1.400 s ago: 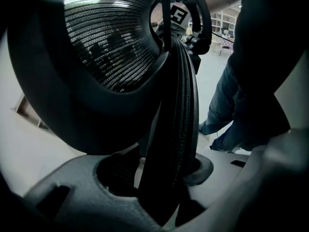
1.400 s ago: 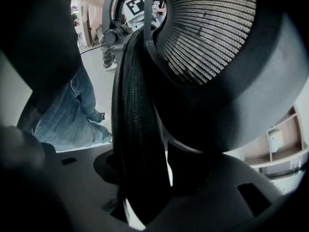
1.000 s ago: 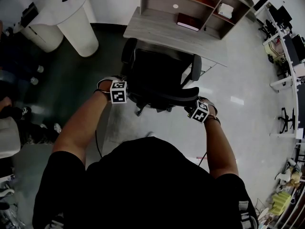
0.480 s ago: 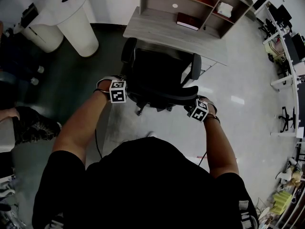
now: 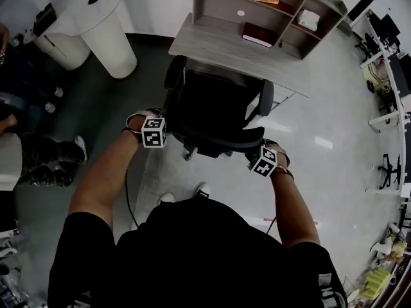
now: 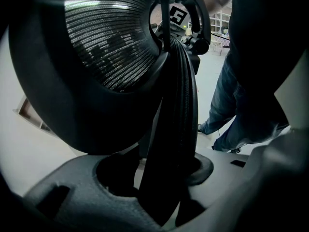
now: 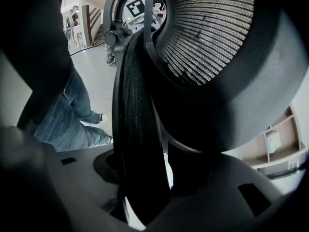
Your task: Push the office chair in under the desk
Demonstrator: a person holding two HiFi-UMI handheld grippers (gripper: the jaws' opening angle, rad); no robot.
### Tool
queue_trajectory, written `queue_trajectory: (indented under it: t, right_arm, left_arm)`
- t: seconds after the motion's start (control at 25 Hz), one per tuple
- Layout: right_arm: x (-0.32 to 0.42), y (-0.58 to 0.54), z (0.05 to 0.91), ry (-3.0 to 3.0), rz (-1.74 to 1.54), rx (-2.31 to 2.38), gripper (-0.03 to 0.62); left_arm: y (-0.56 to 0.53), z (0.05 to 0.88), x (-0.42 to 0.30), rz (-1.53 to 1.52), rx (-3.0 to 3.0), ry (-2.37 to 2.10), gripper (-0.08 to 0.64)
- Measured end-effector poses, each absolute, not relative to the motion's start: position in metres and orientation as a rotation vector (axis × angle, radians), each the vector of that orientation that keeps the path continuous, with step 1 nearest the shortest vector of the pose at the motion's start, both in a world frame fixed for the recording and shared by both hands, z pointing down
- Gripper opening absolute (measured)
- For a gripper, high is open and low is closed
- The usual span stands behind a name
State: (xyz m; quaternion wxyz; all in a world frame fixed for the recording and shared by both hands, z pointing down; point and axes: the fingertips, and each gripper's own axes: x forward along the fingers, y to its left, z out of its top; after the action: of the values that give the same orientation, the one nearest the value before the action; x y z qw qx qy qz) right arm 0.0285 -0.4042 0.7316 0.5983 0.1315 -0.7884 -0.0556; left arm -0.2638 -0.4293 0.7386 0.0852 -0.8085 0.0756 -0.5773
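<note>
Jaws of your left gripper [image 6: 164, 178] are clamped on the thin black top rim of the backrest, and your right gripper [image 7: 145, 178] pinches the same rim further along, so you hold the office chair [image 5: 215, 104] at both upper corners of its back. The chair is black, with a ribbed mesh back, a padded curved headrest [image 7: 212, 37] above the grip and two dark armrests [image 5: 265, 97]. It faces the desk [image 5: 212, 47] squarely, with the front of the seat at the desk's near edge and both armrests close to that edge. The desk is pale grey wood and carries a shelf unit [image 5: 221, 8] holding a dark red book [image 5: 257, 34]. To your left stands a white round pedestal [image 5: 106, 27], and a bystander's legs [image 5: 45, 159] are near the dark floor.
</note>
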Motion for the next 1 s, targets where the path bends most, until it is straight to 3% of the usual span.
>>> queue_trajectory:
  t: [0.6, 1.0]
  right_arm:
    - [0.029, -0.398, 0.712, -1.891, -0.112, 0.419, 0.245]
    - [0.037, -0.386, 0.665, -1.933, -0.046, 0.614, 0.242]
  left_arm:
    - [-0.432, 0.737, -0.289, -1.752, -2.38, 0.426, 0.285]
    - [-0.414, 0.673, -0.352, -1.501, -2.529, 0.849, 0.285]
